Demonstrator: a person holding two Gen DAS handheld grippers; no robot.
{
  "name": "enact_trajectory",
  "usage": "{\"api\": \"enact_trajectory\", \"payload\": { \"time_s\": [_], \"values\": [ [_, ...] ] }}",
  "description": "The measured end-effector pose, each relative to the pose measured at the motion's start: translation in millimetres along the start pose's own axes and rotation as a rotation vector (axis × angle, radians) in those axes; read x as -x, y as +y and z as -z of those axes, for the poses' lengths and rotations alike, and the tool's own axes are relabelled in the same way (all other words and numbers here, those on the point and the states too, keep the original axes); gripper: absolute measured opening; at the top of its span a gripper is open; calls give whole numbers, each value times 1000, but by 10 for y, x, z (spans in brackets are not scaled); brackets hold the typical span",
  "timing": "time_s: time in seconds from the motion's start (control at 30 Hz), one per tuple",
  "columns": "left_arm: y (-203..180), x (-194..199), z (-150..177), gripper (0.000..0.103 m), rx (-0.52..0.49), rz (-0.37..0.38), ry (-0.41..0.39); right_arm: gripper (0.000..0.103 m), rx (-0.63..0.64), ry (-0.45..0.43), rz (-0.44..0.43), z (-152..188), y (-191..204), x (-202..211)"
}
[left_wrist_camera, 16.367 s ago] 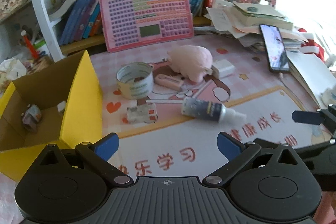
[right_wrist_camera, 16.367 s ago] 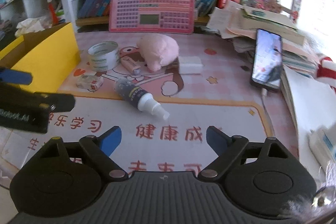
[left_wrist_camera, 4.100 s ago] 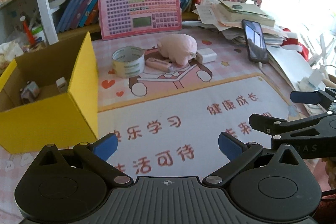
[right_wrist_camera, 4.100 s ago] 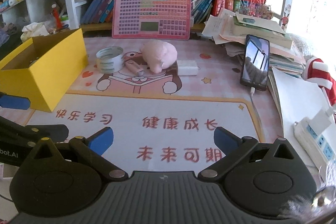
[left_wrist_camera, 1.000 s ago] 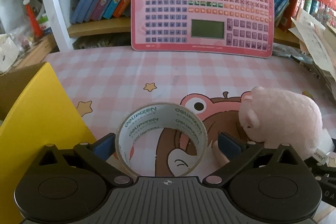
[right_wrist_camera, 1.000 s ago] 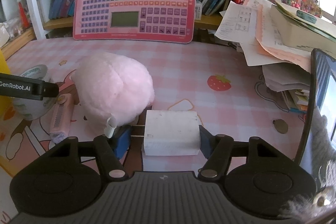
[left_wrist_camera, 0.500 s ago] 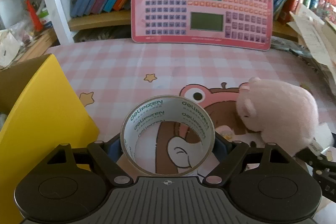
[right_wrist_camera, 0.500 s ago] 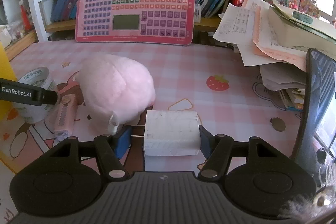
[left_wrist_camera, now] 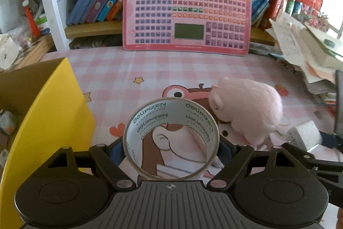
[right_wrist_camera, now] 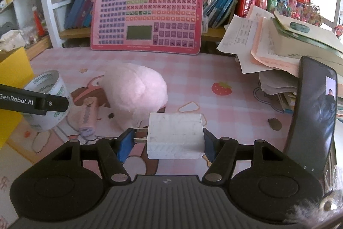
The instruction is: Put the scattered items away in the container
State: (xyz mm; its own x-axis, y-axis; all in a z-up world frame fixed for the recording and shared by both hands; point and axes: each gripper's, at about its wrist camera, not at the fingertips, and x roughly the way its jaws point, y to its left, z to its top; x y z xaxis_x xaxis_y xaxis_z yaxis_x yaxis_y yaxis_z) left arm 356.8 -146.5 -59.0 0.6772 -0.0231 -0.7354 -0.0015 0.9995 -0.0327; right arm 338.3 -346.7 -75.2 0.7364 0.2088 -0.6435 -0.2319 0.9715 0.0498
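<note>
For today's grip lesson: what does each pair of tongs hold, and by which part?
Left tongs hold the tape roll by opposite sides of its outer rim. Right tongs hold the white charger, one pad on its prongs, one on the opposite end.

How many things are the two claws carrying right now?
2: a tape roll pinched in the left claw, and a white plug block in the right claw. Nothing else looks held.
</note>
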Motion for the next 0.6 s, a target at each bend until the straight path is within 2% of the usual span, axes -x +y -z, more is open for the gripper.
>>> {"api": "enact_trajectory", "payload": {
  "time_s": [0.33, 0.6],
  "values": [
    [23, 496, 250, 85, -13, 56, -14, 63, -52, 15, -27, 262, 99, 434],
    [85, 908, 437, 85, 0, 117, -17, 63, -2, 4, -63, 423, 359, 841]
  ]
}}
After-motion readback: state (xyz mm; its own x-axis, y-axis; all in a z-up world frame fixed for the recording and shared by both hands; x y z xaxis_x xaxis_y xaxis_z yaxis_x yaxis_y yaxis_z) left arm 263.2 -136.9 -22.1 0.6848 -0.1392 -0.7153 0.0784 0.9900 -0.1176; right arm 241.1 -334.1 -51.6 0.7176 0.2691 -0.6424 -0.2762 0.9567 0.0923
